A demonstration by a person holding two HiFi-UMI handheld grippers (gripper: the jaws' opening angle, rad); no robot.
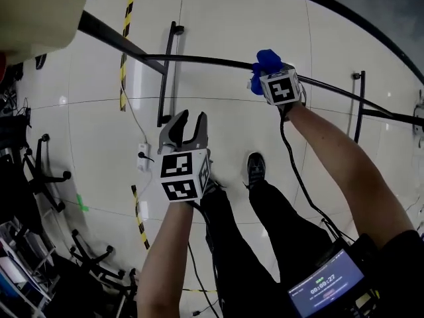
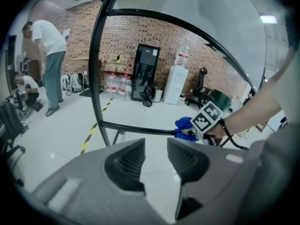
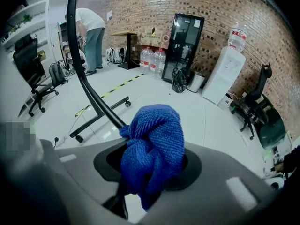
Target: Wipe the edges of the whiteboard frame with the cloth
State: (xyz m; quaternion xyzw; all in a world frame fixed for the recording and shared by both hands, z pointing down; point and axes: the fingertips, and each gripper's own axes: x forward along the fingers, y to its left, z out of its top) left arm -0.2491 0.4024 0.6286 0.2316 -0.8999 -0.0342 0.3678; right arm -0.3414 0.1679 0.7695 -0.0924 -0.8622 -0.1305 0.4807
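The whiteboard frame (image 1: 199,59) is a thin black bar running across the floor view; the left gripper view shows its lower bar (image 2: 136,128) and the right gripper view its curved edge (image 3: 89,90). My right gripper (image 1: 265,73) is shut on a bunched blue cloth (image 1: 266,61), which rests against the frame's bar. The cloth (image 3: 154,144) fills the jaws of the right gripper (image 3: 152,165). My left gripper (image 1: 190,126) hangs nearer to me, apart from the frame, shut with nothing in it. From the left gripper (image 2: 155,159) I see the cloth (image 2: 183,124) on the bar.
The stand's black foot with casters (image 1: 167,78) lies on the white floor. Yellow-black tape (image 1: 126,18), a power strip (image 1: 142,158) and office chairs (image 1: 46,171) lie to the left. My shoes (image 1: 255,167) stand just below the frame. People (image 2: 49,55) stand far off.
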